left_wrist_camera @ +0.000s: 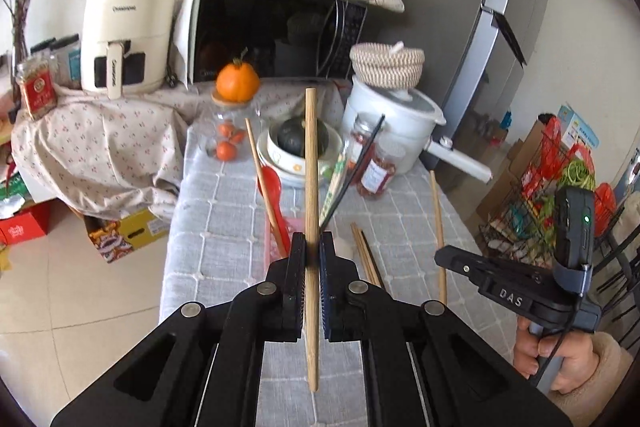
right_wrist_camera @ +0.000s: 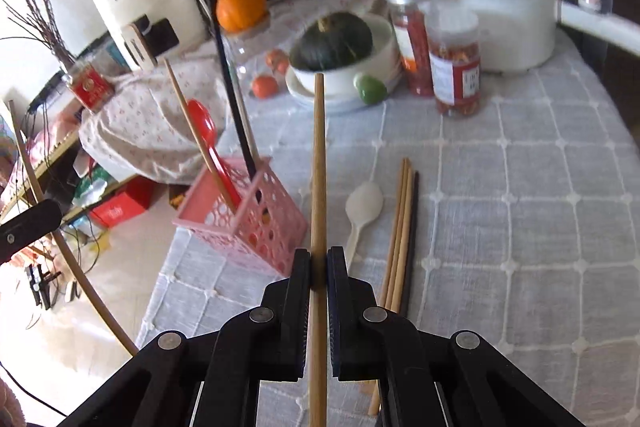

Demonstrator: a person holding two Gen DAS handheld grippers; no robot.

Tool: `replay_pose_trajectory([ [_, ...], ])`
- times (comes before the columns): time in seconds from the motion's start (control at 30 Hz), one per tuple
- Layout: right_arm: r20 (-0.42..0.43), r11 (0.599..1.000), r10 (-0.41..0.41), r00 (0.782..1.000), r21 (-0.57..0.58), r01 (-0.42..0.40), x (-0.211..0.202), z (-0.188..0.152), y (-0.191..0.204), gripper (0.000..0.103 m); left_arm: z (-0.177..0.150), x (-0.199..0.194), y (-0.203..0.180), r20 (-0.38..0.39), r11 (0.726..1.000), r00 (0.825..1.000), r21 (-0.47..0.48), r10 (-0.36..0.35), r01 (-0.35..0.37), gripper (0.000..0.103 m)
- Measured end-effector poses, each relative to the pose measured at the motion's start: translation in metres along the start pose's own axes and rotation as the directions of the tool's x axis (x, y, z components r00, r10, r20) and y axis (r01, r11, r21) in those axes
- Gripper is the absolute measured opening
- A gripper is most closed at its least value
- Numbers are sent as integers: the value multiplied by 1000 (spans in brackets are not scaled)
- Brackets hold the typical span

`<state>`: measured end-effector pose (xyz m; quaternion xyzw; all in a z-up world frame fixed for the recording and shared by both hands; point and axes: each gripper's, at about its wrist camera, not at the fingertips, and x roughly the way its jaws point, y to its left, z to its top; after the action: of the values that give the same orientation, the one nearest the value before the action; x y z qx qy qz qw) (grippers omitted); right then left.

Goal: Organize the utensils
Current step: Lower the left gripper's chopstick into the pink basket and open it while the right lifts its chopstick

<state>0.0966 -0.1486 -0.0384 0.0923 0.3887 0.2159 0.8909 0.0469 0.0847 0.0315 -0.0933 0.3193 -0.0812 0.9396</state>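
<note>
Left wrist view, L to R: pink basket [left_wrist_camera: 276,235] sits just left of and beyond the left gripper [left_wrist_camera: 313,247], w/ a red spoon [left_wrist_camera: 274,195] and a wooden chopstick [left_wrist_camera: 264,183] standing in it. Left gripper jaws are together, clamped on a wooden chopstick [left_wrist_camera: 311,163] that runs straight up the frame between the pads, tip far, butt end sticking back toward the camera. A black chopstick [left_wrist_camera: 354,171] leans just right of it. Near right on the grey checked tablecloth [left_wrist_camera: 224,227] lie loose chopsticks [left_wrist_camera: 366,259]. Further right, the right gripper [left_wrist_camera: 440,254] w/ its own chopstick [left_wrist_camera: 438,223] pinched in the tip; a hand [left_wrist_camera: 556,359] grips its handle.

Right wrist view, L to R: pink basket [right_wrist_camera: 244,215] lies far left of the right gripper [right_wrist_camera: 319,265], tilted, holding the red spoon [right_wrist_camera: 208,143], a wooden stick and a black one. Right gripper jaws are together, clamped on a wooden chopstick [right_wrist_camera: 319,163] held upright in frame, centred between the pads. Just right of it a white spoon [right_wrist_camera: 362,207] lies flat on the cloth, then a bundle of chopsticks [right_wrist_camera: 402,227], three wooden plus one dark, side by side. Far behind: bowl w/ a green squash [right_wrist_camera: 332,39], jars, white pot.
</note>
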Motion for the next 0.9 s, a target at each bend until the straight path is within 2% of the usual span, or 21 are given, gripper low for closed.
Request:
replay_pose_trajectory([
  [0.07,74,1000,5,997,-24,-4,-11,3,8,3,5,-6,3,88,1000,996,-23,11,-9,6],
  [0.17,141,999,23,990,-37,-18,-17,9,15,3,12,-11,6,203,998,978,-56,46,-35,6],
  [0.23,162,999,34,986,-38,-28,-20,13,19,3,17,-15,8,285,996,955,-70,78,-60,6],
  [0.33,180,999,42,983,-35,-36,-18,15,22,4,22,-19,6,399,994,911,-72,104,-82,6],
  [0.43,197,999,47,979,-28,-42,-18,18,23,4,23,-9,0,447,995,888,-47,103,-92,6],
  [0.53,211,999,47,976,-21,-44,-17,18,23,4,21,9,-6,444,992,889,-2,112,-124,6],
  [0.63,223,999,43,974,-24,-38,-17,18,23,4,15,30,-5,425,989,897,26,122,-147,6],
  [0.83,260,999,40,965,-22,-35,-20,18,24,4,7,70,6,332,990,935,30,120,-138,6],
  [0.9,280,999,34,959,-24,-28,-22,19,26,4,5,83,12,278,993,954,14,110,-118,7],
])
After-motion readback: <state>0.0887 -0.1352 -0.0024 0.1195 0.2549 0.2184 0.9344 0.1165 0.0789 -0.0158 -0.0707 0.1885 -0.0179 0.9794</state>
